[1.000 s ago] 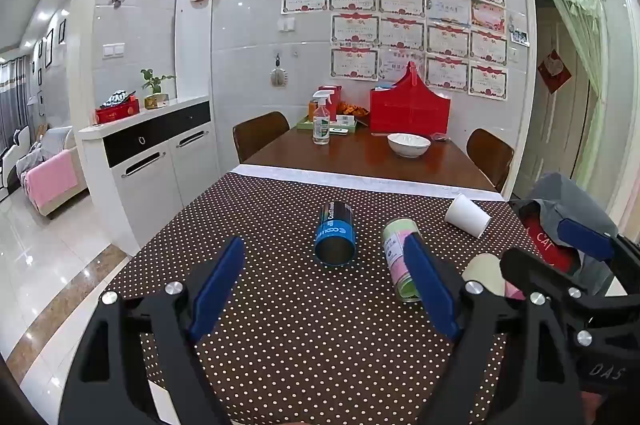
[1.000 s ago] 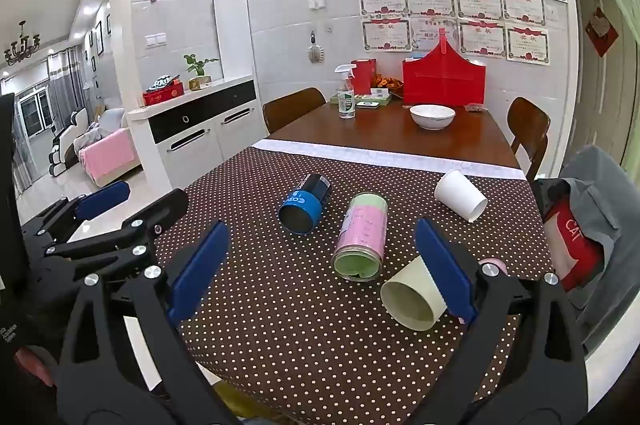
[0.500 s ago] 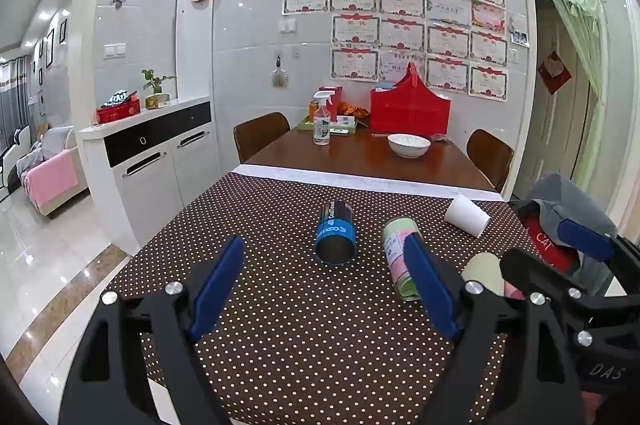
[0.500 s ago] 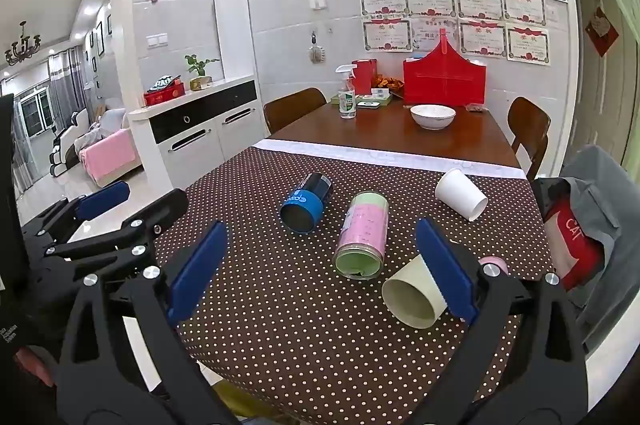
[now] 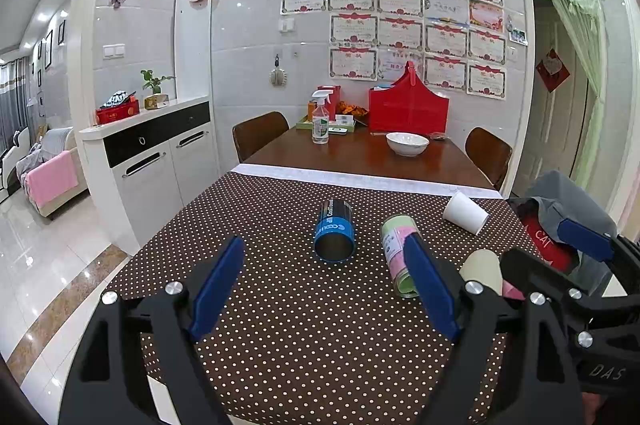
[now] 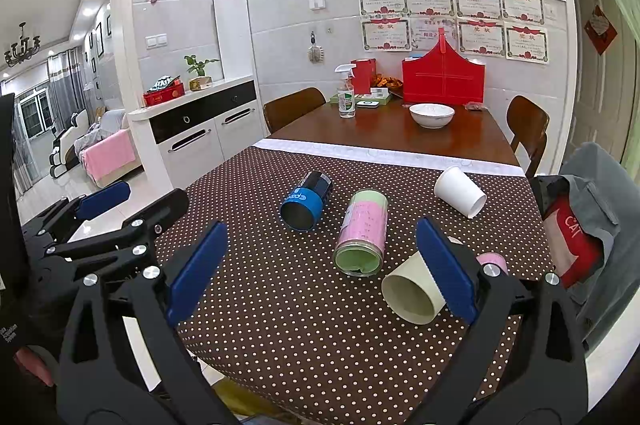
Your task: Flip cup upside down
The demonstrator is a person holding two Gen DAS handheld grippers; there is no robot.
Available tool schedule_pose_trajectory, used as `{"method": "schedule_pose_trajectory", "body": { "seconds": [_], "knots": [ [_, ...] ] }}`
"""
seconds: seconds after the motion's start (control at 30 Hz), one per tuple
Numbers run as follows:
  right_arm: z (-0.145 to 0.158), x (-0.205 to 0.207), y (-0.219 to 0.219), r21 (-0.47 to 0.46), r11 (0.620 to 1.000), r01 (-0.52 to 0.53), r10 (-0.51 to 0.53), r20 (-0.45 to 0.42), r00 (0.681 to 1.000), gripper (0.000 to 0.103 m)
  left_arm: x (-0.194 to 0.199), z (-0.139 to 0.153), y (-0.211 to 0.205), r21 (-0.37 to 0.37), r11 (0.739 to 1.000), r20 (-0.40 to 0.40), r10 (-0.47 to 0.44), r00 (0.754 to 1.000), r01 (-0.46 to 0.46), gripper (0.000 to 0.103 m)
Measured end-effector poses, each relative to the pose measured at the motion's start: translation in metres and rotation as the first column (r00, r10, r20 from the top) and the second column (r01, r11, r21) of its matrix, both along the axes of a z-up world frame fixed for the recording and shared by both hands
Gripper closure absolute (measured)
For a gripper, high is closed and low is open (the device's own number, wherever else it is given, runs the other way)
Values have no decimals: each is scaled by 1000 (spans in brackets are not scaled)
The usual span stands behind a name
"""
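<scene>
Several cups lie on their sides on the dotted brown tablecloth (image 5: pixel 280 325). A blue cup (image 5: pixel 334 236) (image 6: pixel 306 201) lies in the middle, mouth towards me. A pink-and-green cup (image 5: pixel 394 252) (image 6: pixel 362 233) lies right of it. A cream cup (image 6: pixel 414 291) (image 5: pixel 482 267) lies near the right edge, partly behind a finger. A white paper cup (image 5: pixel 465 212) (image 6: pixel 460 191) lies further back. My left gripper (image 5: pixel 326 291) is open and empty, short of the blue cup. My right gripper (image 6: pixel 320 275) is open and empty, short of the pink-and-green cup.
A small pink object (image 6: pixel 492 261) sits behind the cream cup. A chair with a grey jacket (image 6: pixel 592 209) stands at the right. Further back on the wooden table are a white bowl (image 5: pixel 407 143), a spray bottle (image 5: pixel 321 118) and a red basket (image 5: pixel 408 107).
</scene>
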State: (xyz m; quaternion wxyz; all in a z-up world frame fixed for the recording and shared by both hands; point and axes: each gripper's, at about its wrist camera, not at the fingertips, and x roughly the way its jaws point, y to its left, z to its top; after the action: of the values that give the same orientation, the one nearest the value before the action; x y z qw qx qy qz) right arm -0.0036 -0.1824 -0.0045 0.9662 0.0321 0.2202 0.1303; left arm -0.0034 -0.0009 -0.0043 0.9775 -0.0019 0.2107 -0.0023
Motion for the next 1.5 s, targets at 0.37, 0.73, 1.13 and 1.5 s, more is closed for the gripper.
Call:
{"method": "schedule_pose_trajectory", "body": {
  "seconds": [0.37, 0.73, 1.13, 1.5],
  "knots": [
    [1, -1, -2, 2, 1000, -1, 1, 0, 1000, 10, -1, 1, -3, 1, 1000, -2, 1, 1000, -1, 22],
    [-4, -3, -7, 6, 1000, 0, 0, -1, 1000, 10, -8, -1, -10, 5, 1000, 1, -4, 1000, 4, 22],
    [-11, -4, -12, 9, 1000, 2, -2, -6, 1000, 10, -7, -1, -14, 7, 1000, -5, -6, 1000, 6, 22],
    [-11, -3, -11, 10, 1000, 2, -2, -6, 1000, 10, -7, -2, -16, 7, 1000, -5, -4, 1000, 4, 22]
  ]
}}
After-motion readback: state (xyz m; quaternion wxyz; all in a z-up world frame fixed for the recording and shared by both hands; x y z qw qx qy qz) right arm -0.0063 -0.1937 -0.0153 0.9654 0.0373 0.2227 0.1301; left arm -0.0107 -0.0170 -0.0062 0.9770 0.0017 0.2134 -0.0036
